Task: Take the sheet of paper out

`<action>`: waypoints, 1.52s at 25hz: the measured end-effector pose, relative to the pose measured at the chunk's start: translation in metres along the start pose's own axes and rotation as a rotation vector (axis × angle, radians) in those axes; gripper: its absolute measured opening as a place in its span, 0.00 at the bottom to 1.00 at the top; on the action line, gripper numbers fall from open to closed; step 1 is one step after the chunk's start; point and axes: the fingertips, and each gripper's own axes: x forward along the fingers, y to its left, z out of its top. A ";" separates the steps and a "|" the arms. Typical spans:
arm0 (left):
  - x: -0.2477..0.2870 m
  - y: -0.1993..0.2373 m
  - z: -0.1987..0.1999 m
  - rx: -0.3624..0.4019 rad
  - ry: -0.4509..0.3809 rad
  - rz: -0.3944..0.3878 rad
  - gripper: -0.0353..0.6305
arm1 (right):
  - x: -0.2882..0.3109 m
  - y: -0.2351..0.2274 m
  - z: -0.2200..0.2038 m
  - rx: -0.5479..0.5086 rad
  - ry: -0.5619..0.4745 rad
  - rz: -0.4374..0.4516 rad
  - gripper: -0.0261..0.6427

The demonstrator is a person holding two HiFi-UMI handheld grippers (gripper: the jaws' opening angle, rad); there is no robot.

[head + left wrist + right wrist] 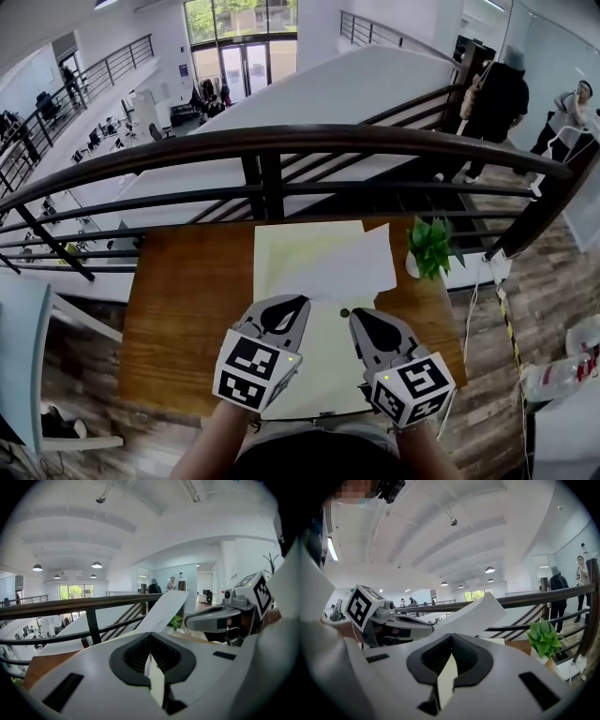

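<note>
A white sheet of paper (pixel 339 267) hangs lifted over a pale cream folder (pixel 295 242) that lies on the wooden table (pixel 187 300). My left gripper (pixel 296 304) is shut on the sheet's near left part, and my right gripper (pixel 357 316) is shut on its near right part. In the left gripper view the closed jaws (pixel 150 635) pinch the paper, and the sheet (pixel 164 607) rises ahead of them, with the right gripper (pixel 219 618) beside it. The right gripper view shows its jaws (pixel 451 637) closed on the sheet (pixel 474 613), with the left gripper (pixel 401 626) at its left.
A small potted plant (pixel 430 247) stands at the table's far right corner. A dark railing (pixel 281 141) runs just behind the table, above an open drop to the floor below. People (pixel 497 94) stand at the far right.
</note>
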 end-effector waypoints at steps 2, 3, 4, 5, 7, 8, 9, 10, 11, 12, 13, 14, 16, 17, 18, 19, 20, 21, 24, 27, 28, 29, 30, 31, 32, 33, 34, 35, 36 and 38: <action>-0.002 0.001 0.005 -0.027 -0.021 0.003 0.08 | 0.002 -0.001 0.004 -0.002 -0.006 -0.002 0.08; -0.002 0.002 0.006 -0.037 -0.029 0.004 0.08 | 0.004 -0.002 0.006 -0.004 -0.010 -0.001 0.08; -0.002 0.003 0.007 -0.044 -0.036 0.006 0.08 | 0.005 -0.003 0.008 -0.005 -0.013 -0.001 0.08; -0.001 0.003 0.008 -0.047 -0.043 0.008 0.08 | 0.006 -0.004 0.010 -0.008 -0.017 -0.001 0.08; 0.000 0.005 0.010 -0.053 -0.062 0.013 0.08 | 0.009 -0.007 0.013 -0.019 -0.023 -0.006 0.08; 0.000 0.005 0.011 -0.059 -0.074 0.014 0.08 | 0.010 -0.009 0.013 -0.028 -0.025 -0.011 0.08; 0.000 0.006 0.011 -0.067 -0.083 0.014 0.08 | 0.011 -0.010 0.014 -0.035 -0.026 -0.016 0.08; 0.000 0.007 0.011 -0.073 -0.087 0.015 0.08 | 0.012 -0.011 0.013 -0.038 -0.025 -0.019 0.08; 0.000 0.008 0.010 -0.074 -0.087 0.016 0.08 | 0.013 -0.011 0.012 -0.037 -0.023 -0.019 0.08; 0.001 0.008 0.010 -0.072 -0.085 0.018 0.08 | 0.014 -0.012 0.012 -0.035 -0.022 -0.019 0.08; 0.001 0.009 0.009 -0.070 -0.082 0.018 0.08 | 0.015 -0.012 0.011 -0.034 -0.020 -0.018 0.08; 0.002 0.009 0.009 -0.068 -0.079 0.016 0.08 | 0.016 -0.013 0.011 -0.033 -0.019 -0.018 0.08; 0.004 0.009 0.008 -0.068 -0.074 0.013 0.08 | 0.017 -0.014 0.011 -0.033 -0.016 -0.015 0.08; 0.005 0.009 0.007 -0.068 -0.071 0.014 0.08 | 0.018 -0.014 0.011 -0.036 -0.015 -0.013 0.08; 0.006 0.009 0.007 -0.069 -0.070 0.016 0.08 | 0.019 -0.014 0.011 -0.039 -0.013 -0.011 0.08; 0.006 0.010 0.006 -0.071 -0.067 0.018 0.08 | 0.019 -0.013 0.010 -0.044 -0.011 -0.010 0.08; 0.006 0.010 0.005 -0.074 -0.066 0.019 0.08 | 0.019 -0.013 0.010 -0.047 -0.009 -0.010 0.08; 0.006 0.011 0.005 -0.075 -0.064 0.020 0.08 | 0.019 -0.012 0.010 -0.050 -0.008 -0.010 0.08; 0.006 0.010 0.005 -0.073 -0.059 0.021 0.08 | 0.018 -0.011 0.010 -0.052 -0.006 -0.010 0.08; 0.006 0.008 0.005 -0.068 -0.059 0.019 0.08 | 0.018 -0.011 0.006 -0.052 0.005 -0.001 0.08; 0.006 0.007 0.004 -0.070 -0.058 0.019 0.08 | 0.018 -0.011 0.005 -0.051 0.009 0.002 0.08; 0.006 0.007 0.004 -0.072 -0.057 0.020 0.08 | 0.017 -0.010 0.003 -0.050 0.012 0.004 0.08; 0.006 0.006 0.003 -0.072 -0.054 0.022 0.08 | 0.017 -0.009 0.002 -0.048 0.015 0.006 0.08; 0.006 0.006 0.003 -0.071 -0.051 0.024 0.08 | 0.016 -0.009 0.001 -0.046 0.018 0.008 0.08; 0.005 0.005 0.002 -0.069 -0.048 0.024 0.08 | 0.015 -0.009 0.000 -0.045 0.021 0.008 0.08; 0.005 0.004 0.001 -0.067 -0.046 0.025 0.08 | 0.014 -0.009 -0.001 -0.044 0.022 0.008 0.08; 0.005 0.004 0.001 -0.067 -0.046 0.025 0.08 | 0.014 -0.009 -0.001 -0.044 0.022 0.008 0.08; 0.006 0.003 0.001 -0.066 -0.047 0.024 0.08 | 0.013 -0.009 -0.001 -0.046 0.022 0.008 0.08; 0.006 0.003 0.001 -0.066 -0.048 0.024 0.08 | 0.013 -0.010 -0.001 -0.049 0.023 0.008 0.08; 0.007 0.002 0.001 -0.064 -0.047 0.021 0.08 | 0.012 -0.012 -0.003 -0.066 0.036 0.014 0.08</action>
